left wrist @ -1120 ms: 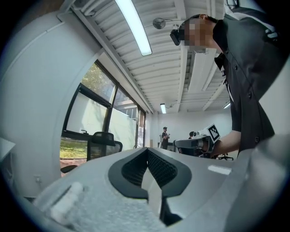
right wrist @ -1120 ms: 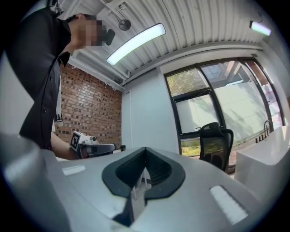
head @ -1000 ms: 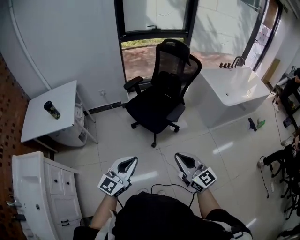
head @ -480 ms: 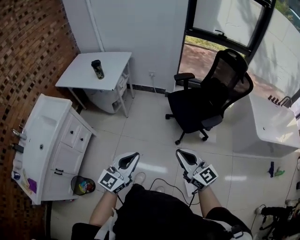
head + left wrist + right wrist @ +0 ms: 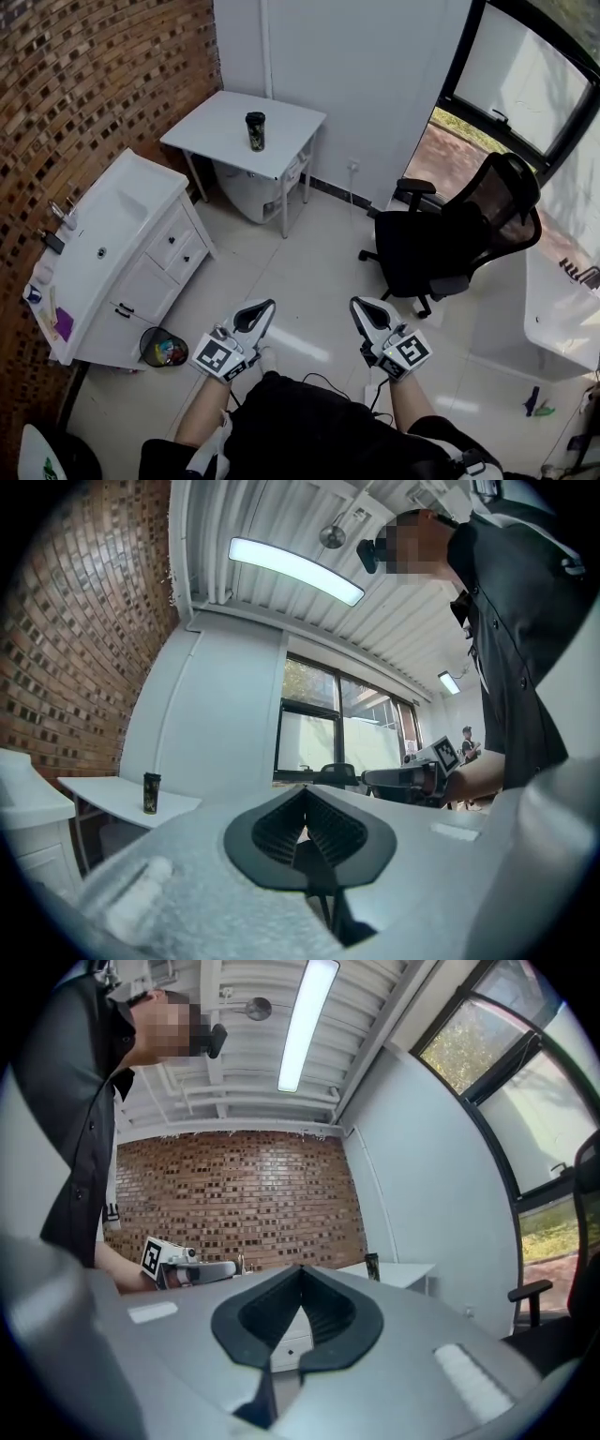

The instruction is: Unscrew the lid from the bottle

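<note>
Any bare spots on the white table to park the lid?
Table is bare all round the bottle: open patches to its left and right. Sink top is crowded at its near end.

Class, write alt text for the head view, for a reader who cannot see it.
A person holds the shut, empty left gripper and right gripper side by side over a floor, far from the dark bottle on a white table. A sink cabinet stands left, an office chair right.
</note>
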